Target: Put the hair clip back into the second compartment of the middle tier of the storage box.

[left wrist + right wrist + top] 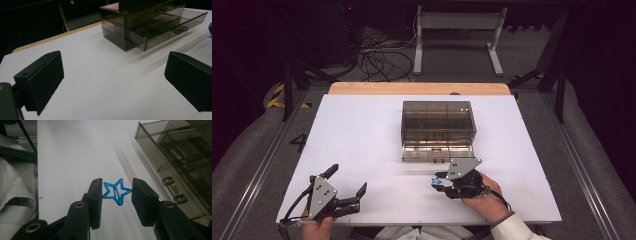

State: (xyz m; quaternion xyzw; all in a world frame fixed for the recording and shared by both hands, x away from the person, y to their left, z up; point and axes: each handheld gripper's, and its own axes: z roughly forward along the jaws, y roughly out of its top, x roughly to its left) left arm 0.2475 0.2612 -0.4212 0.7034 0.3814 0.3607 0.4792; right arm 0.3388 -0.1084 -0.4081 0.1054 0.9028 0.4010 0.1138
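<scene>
A blue star-shaped clip (115,192) is pinched between the two black pads of my right gripper (117,193), held above the white table; in the high view this right gripper (438,181) hovers just in front of the drawer box with the blue star clip (435,180) at its tip. The smoky transparent drawer box (438,129) stands mid-table with its lower drawer (436,152) pulled out toward me. My left gripper (346,180) rests at the table's front left, jaws wide apart with nothing between them, also seen as the left gripper (112,82).
The white table top (362,135) lies on a wooden board (417,88). The drawer's metal handle (172,190) sits close to my right jaw. Beyond the table are a desk frame (457,30) and cables (377,55) on the floor.
</scene>
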